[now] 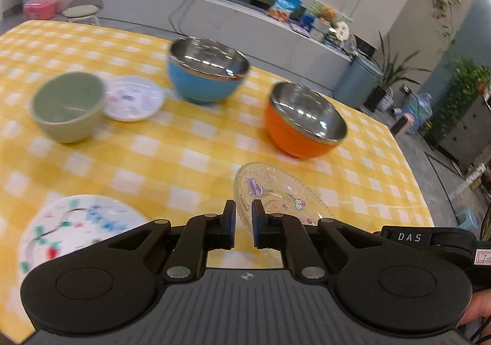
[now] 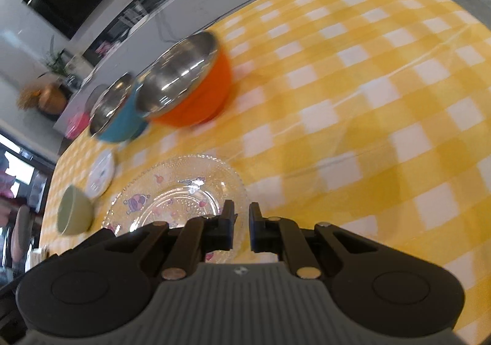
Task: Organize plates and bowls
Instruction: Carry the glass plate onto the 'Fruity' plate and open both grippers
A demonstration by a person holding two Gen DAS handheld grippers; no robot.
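While both grippers, left [image 1: 243, 207] and right [image 2: 241, 210], stand nearly closed on nothing, their bodies hide the glass plate's [image 2: 184, 188] near edge. Blur smears the bowls.

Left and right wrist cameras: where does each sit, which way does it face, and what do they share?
Left wrist: on the left tongs, angled down across the yellow checked tablecloth toward the room's counter; its black fingers and a fingertip at the lower right edge show.
Right wrist: on the right tongs, tilted, angled down at the table; only its fingers show.
Shared: clear glass patterned plate, orange steel-lined bowl, blue steel-lined bowl, green ceramic bowl.
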